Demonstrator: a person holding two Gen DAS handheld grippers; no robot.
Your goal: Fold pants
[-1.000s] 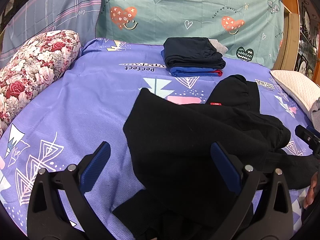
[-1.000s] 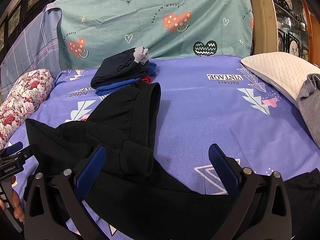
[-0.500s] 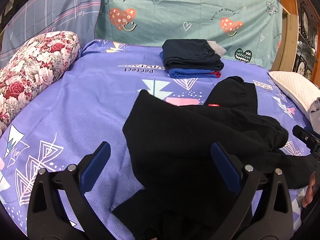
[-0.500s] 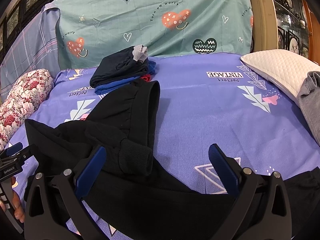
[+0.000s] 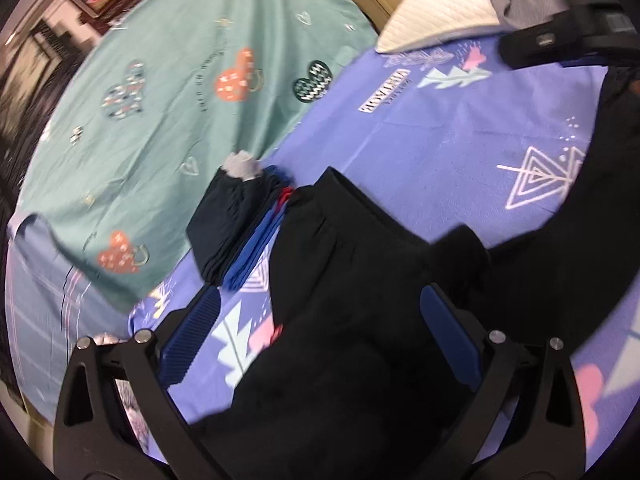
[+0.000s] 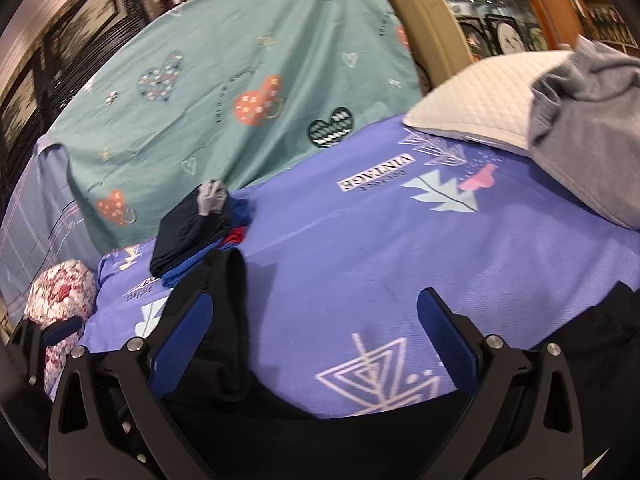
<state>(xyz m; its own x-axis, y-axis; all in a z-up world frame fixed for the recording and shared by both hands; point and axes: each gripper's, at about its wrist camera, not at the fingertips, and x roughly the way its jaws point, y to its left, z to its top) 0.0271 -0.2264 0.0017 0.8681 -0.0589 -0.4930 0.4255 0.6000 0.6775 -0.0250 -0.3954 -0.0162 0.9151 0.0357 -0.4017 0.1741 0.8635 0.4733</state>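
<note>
Black pants lie crumpled on the purple bedsheet. In the left wrist view my left gripper is open, its blue pads on either side of the black cloth and above it. One pant leg runs off to the right. In the right wrist view my right gripper is open over the sheet, with the black pants at its left finger and along the bottom edge. Neither gripper holds anything. The right gripper's body also shows in the left wrist view at the top right.
A stack of folded dark and blue clothes lies at the back by the teal heart-print sheet. A white pillow with grey clothing on it lies at the right. A floral pillow lies at the left.
Both views have tilted and swung, with motion blur. The left gripper now faces the right side of the bed. Both grippers stay open and empty.
</note>
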